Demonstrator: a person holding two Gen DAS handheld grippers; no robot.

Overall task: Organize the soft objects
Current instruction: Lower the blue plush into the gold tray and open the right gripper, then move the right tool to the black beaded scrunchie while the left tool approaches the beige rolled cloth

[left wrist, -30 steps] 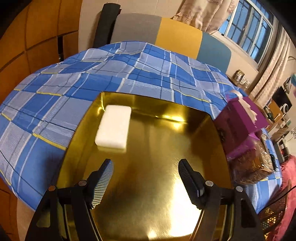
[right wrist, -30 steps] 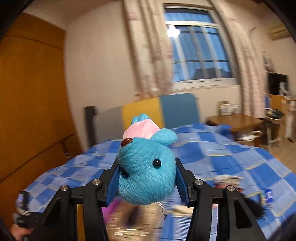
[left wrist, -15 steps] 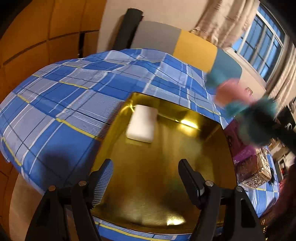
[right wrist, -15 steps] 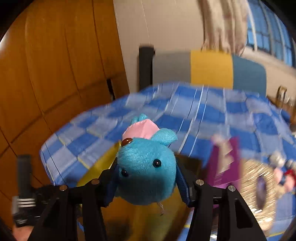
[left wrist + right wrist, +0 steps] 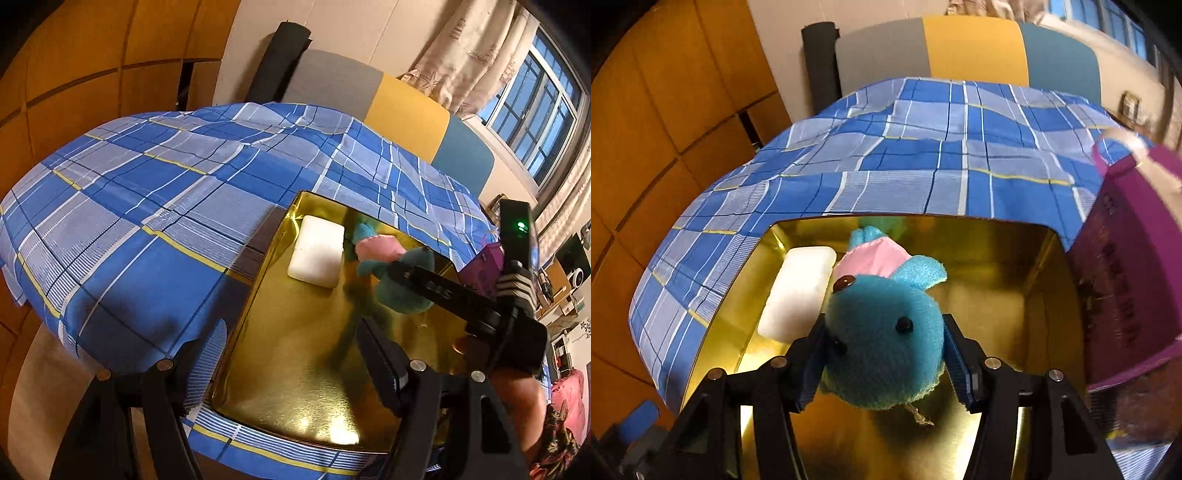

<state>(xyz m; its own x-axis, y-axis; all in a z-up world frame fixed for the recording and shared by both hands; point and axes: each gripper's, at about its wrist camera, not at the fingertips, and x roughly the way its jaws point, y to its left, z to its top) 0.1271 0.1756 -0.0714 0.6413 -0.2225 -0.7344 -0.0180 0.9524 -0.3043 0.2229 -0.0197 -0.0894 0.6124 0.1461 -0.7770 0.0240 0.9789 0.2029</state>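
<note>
We hold a blue plush toy [image 5: 882, 343] in our right gripper [image 5: 884, 363], its two fingers pressed into the sides of the round, fuzzy head. The toy has small dark bead eyes, a brown button nose, a floppy blue ear and a pink cap, and a short thread dangles beneath it. It hangs over the gold tray [image 5: 990, 306], just beside a white rectangular sponge [image 5: 798, 291] that lies flat in the tray's far left corner. In the left wrist view the plush [image 5: 399, 280] looks darker teal, again above the tray [image 5: 295, 350]. Our left gripper [image 5: 291, 354] has its fingers spread wide and empty over the tray's near edge. The tray sits on a blue plaid bedsheet [image 5: 147, 206], with a purple box [image 5: 1137, 258] at its right side.
</note>
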